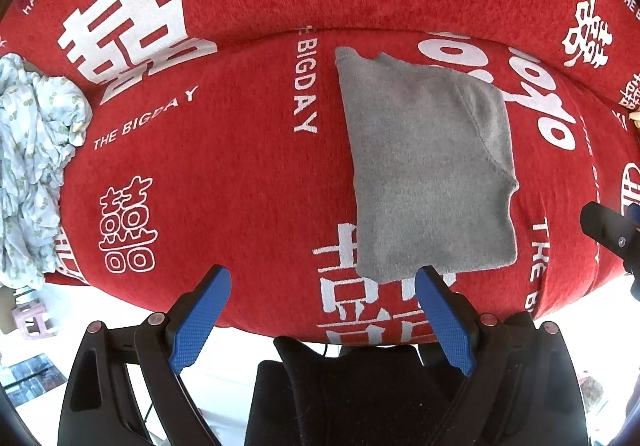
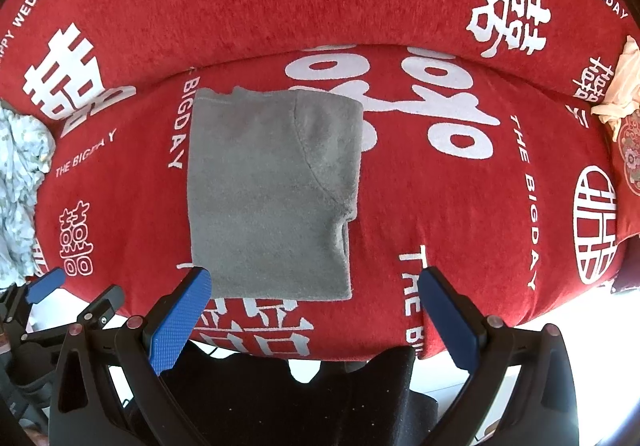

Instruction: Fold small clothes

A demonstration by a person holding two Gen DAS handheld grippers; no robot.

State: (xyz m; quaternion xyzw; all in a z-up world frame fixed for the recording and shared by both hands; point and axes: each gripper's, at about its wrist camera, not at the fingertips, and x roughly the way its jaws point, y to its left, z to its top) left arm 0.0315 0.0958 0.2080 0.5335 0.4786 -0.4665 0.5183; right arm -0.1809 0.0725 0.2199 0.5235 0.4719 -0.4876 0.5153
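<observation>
One folded grey garment (image 2: 268, 190) on the red cover (image 2: 460, 206); two tools, left tool (image 1: 322, 320) and right tool (image 2: 314, 316), both spread apart

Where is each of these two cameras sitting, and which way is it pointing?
Left wrist: on the left gripper, facing forward over the red cover; its blue fingers spread open.
Right wrist: on the right gripper, same direction; own open fingers, the other gripper at lower left.
Shared: folded grey garment, pale floral cloth.
</observation>
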